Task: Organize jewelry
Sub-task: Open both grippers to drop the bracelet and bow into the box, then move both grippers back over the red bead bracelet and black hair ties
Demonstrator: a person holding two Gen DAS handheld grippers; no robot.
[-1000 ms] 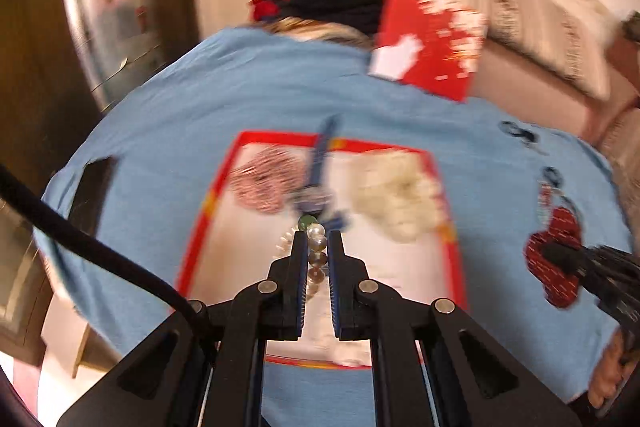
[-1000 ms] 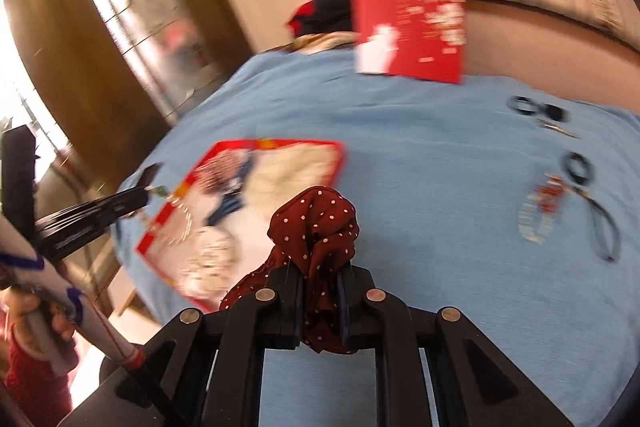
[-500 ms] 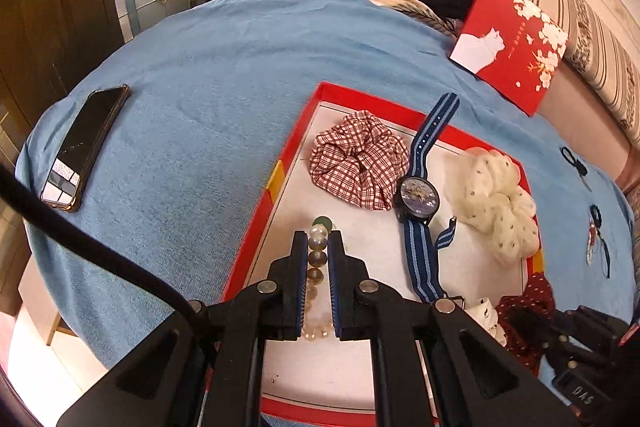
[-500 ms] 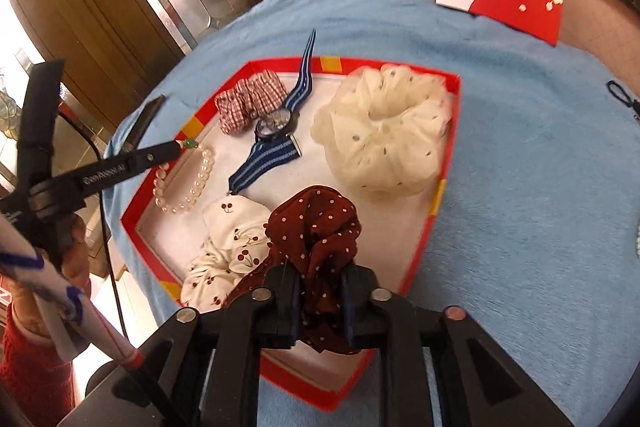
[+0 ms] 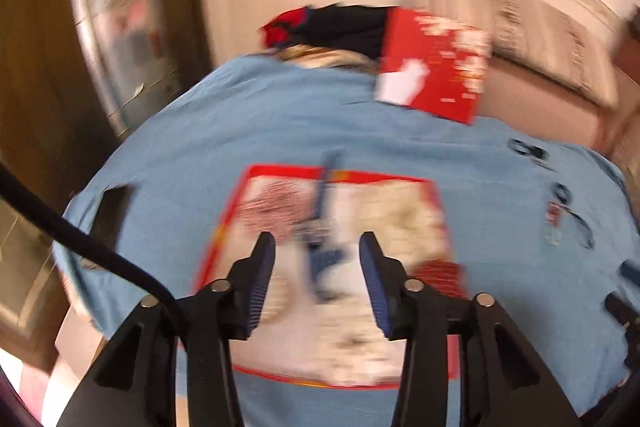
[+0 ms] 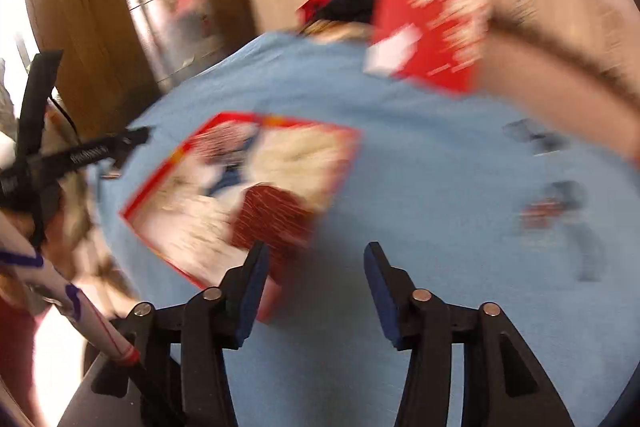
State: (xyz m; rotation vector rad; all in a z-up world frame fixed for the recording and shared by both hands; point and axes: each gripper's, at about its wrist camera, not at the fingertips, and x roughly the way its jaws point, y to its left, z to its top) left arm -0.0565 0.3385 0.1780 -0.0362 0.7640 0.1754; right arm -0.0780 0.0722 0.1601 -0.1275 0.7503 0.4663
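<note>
We hold our left gripper (image 5: pixel 317 263) spread wide and empty above the red-rimmed tray (image 5: pixel 280 171), where the blue-striped watch (image 5: pixel 322 227) lies straight ahead between its fingers. Our right gripper (image 6: pixel 316 267) is wide too, holding nothing; the dark red dotted scrunchie (image 6: pixel 272 215) rests in the tray just ahead-left of it.

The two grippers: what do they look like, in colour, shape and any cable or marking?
The left gripper and the right gripper are alike: black angular frames with silver round bolts, and two slim fingers faced with dark blue ribbed pads. A thick black cable curves along the left one. Seen from the right wrist, it bears white lettering, too blurred to read.
</note>
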